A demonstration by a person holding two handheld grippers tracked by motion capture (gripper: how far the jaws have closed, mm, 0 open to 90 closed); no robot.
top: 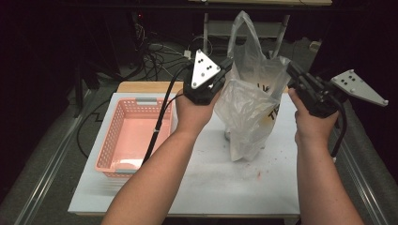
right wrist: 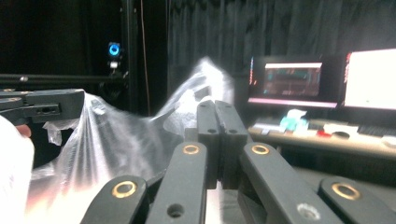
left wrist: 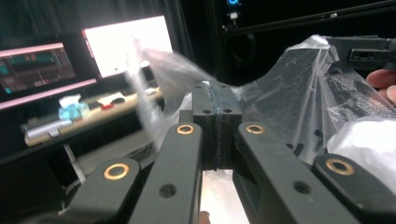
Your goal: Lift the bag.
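Observation:
A clear plastic bag [top: 248,108] with black and yellow print hangs over the middle of the white table [top: 211,187], one handle loop standing up at the top. My left gripper [top: 228,63] is shut on the bag's left rim, and my right gripper [top: 288,69] is shut on its right rim, stretching the mouth between them. In the left gripper view the jaws [left wrist: 217,100] meet with film [left wrist: 299,107] pinched between them. The right gripper view shows its jaws [right wrist: 215,112] closed on the film [right wrist: 116,135] too. The bag's bottom sags close to the tabletop.
An empty pink basket [top: 133,133] stands on the left part of the table. Small red specks [top: 259,174] lie on the table in front of the bag. Cables [top: 155,56] lie on the floor behind. Lit monitors [right wrist: 371,79] and a cluttered desk stand farther off.

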